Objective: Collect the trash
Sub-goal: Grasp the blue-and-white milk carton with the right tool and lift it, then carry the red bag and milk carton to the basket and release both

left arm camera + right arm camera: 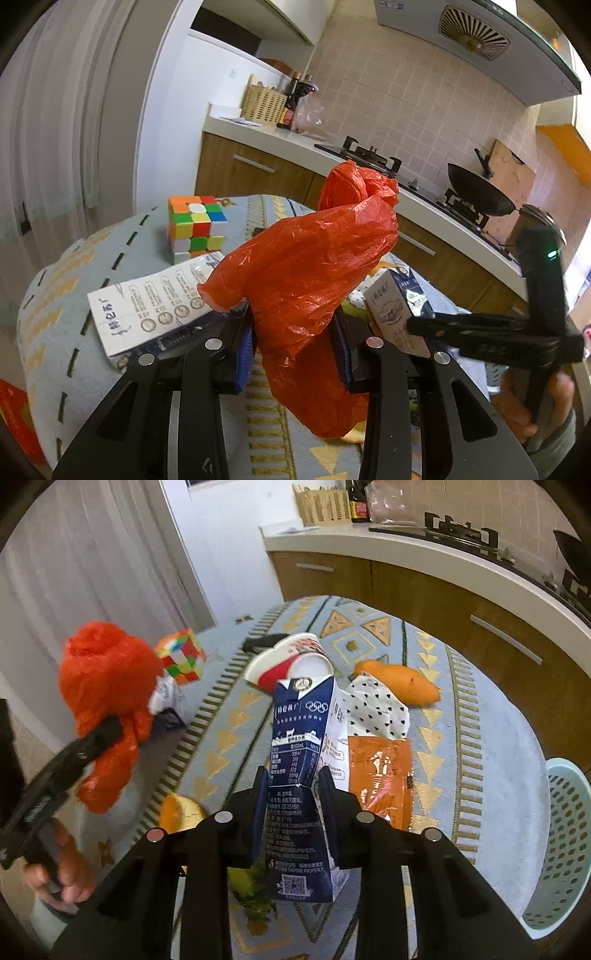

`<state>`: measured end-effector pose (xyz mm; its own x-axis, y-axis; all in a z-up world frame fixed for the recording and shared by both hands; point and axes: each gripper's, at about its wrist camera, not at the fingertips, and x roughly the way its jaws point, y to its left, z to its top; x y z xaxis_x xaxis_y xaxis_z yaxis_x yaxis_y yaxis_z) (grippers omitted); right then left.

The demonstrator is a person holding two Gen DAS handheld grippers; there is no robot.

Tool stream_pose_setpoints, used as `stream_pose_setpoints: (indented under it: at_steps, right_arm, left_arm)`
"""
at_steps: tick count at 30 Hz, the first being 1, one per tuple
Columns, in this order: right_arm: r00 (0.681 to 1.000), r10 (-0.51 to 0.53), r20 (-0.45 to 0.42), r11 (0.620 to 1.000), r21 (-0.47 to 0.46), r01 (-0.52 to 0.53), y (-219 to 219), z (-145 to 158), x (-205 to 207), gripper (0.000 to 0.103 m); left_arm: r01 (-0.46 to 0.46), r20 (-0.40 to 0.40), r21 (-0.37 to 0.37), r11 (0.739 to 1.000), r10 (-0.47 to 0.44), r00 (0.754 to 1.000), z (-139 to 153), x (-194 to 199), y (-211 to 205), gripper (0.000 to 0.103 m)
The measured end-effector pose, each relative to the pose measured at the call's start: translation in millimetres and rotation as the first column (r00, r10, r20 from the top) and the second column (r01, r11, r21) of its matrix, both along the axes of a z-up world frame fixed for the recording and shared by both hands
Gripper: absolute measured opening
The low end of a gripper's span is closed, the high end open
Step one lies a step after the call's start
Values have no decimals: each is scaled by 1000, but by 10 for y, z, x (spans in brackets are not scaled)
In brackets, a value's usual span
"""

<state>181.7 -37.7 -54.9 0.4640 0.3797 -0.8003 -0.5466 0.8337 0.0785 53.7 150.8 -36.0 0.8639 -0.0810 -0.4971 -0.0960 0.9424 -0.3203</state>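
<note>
Both fingers of our left gripper point(295, 347) press on a crumpled red plastic bag point(310, 266) and hold it above the patterned tablecloth point(59, 295). Our right gripper point(293, 797) is closed on a blue milk carton point(303, 738), which stands between its pads over the table. Behind the carton we see a crushed paper cup point(284, 661), a dotted wrapper point(376, 709), an orange sachet point(380, 775) and a sweet potato point(402, 683). Left of them sits a Rubik's cube point(183, 657). A light blue basket point(565, 845) stands at the right edge.

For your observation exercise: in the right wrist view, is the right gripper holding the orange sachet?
No, the right gripper is shut on the blue milk carton, while the orange sachet lies flat on the tablecloth beside it.
</note>
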Motion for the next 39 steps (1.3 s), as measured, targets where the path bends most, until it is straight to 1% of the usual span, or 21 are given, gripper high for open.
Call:
stream_pose_setpoints:
  at_steps: [2,4,7,12,15,17,19,22,25,27,30,34,37,39]
  right_arm:
    - [999,-11,33,998,-63,13,76,-56,-5,27]
    - [998,-12,55,997,-70,16,86,-24,-44,26]
    - [997,-31,75,999,-10,32,-49,131,-95,26]
    - [984,-90,152,993,88,77,-491,557,-242,26]
    - [969,-144,200,986,115,123,-797,746,-278,26]
    - [959,-186,213,977,139,159,-1050,830,-285,26]
    - [947,-230,223,968,156,198,-1277,871,-288,26]
    - [931,-295,214,948,185,258,-1651,872,-264,26]
    - [909,-361,206,926,197,323,-2032,835,-258,26]
    - [896,-405,182,907,202,369,-2287,764,-228,26]
    - [881,-450,149,886,198,419,-2616,664,-241,26]
    - [859,-503,95,856,193,480,-3021,504,-211,26]
    - [845,-533,50,837,181,517,-3219,325,-168,26]
    - [832,-555,12,822,163,546,-3320,172,-130,26]
  left_arm:
    - [1,1,-1,1000,-1,1000,13,-10,0,34]
    - [4,3,4,1000,-4,1000,36,-16,-16,34]
    - [15,12,20,1000,-15,1000,114,-14,-76,34]
    - [61,41,58,996,-63,997,322,54,-313,34]
    - [103,49,81,991,-107,993,452,171,-571,34]
    - [130,39,97,987,-135,990,511,282,-786,34]
    - [164,22,96,982,-167,986,533,384,-982,34]
    - [238,5,88,967,-239,971,549,529,-1325,34]
    - [318,-15,88,944,-318,948,539,693,-1731,34]
    - [357,-33,86,930,-355,934,496,807,-1971,34]
    - [403,-76,76,912,-398,914,369,1001,-2335,34]
    - [450,-136,74,890,-438,889,158,1233,-2710,34]
    - [489,-177,57,870,-473,863,10,1385,-2973,34]
    - [520,-206,51,852,-501,841,-86,1457,-3160,34]
